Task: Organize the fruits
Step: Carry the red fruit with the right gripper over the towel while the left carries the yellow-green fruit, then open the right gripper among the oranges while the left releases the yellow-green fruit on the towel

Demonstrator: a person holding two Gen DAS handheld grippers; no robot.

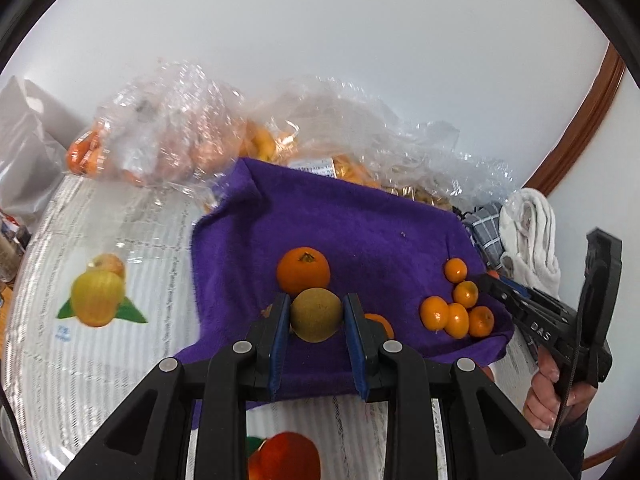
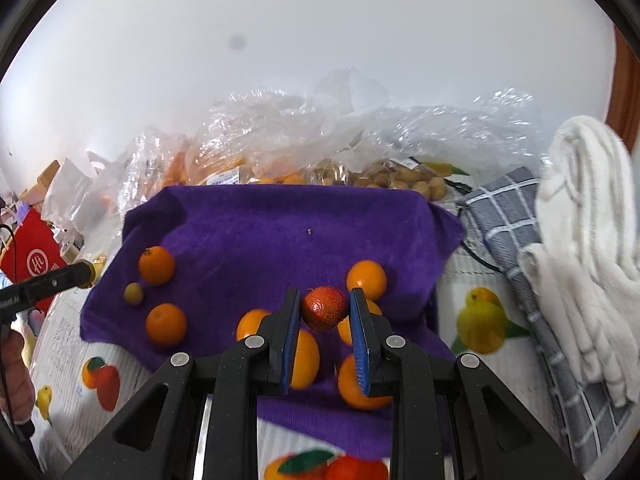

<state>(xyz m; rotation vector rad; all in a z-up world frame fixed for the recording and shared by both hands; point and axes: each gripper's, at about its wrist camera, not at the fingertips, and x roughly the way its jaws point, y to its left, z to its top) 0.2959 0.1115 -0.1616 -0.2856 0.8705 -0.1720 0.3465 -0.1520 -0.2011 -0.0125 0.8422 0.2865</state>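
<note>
A purple cloth [image 1: 360, 224] [image 2: 280, 232] lies on the table. My left gripper [image 1: 316, 314] is shut on a brownish-green round fruit [image 1: 316, 314], just in front of a large orange [image 1: 303, 271]. Several small oranges [image 1: 456, 312] cluster at the cloth's right side. My right gripper [image 2: 325, 309] is shut on a red strawberry [image 2: 325, 309] above several oranges [image 2: 366, 280]. Two more oranges [image 2: 157, 265] [image 2: 166, 324] and a small greenish fruit [image 2: 133, 293] lie at the cloth's left. The right gripper also shows in the left wrist view [image 1: 486, 278].
Clear plastic bags of fruit [image 1: 180, 136] [image 2: 320, 148] pile up behind the cloth. A white towel [image 2: 584, 240] and a grey checked cloth [image 2: 516, 216] lie to the right. A fruit-print tablecloth [image 1: 100, 280] covers the table. A red box [image 2: 32, 256] stands far left.
</note>
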